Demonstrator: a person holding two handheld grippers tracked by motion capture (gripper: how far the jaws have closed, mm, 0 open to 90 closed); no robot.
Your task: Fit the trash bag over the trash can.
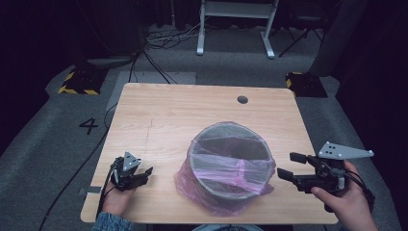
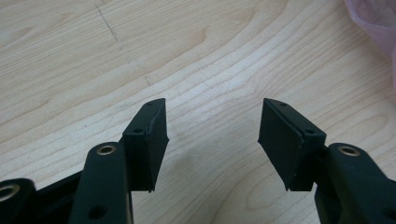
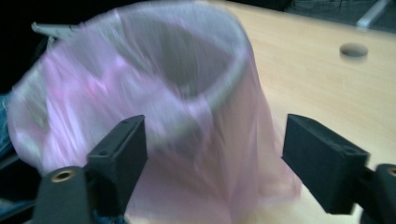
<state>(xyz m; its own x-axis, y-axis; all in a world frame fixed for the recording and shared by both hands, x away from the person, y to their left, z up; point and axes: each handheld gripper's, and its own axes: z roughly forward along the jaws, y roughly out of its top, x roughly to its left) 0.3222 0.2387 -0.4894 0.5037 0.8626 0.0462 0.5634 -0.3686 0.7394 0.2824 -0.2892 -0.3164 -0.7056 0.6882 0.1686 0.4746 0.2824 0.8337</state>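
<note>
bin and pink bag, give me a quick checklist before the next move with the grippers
1. Bin upright on the table: ok.
2. Pink bag folded over the rim all round: near side looks covered; far side cannot tell.
3. Left gripper open, nothing between its jaws, over bare wood: ok.
4. Right gripper open and apart from the bag, jaws pointing at it: ok.
5. Bag lying smooth: not ok, it bunches loosely round the bin's base.
6. Bin inside empty: cannot tell.
</note>
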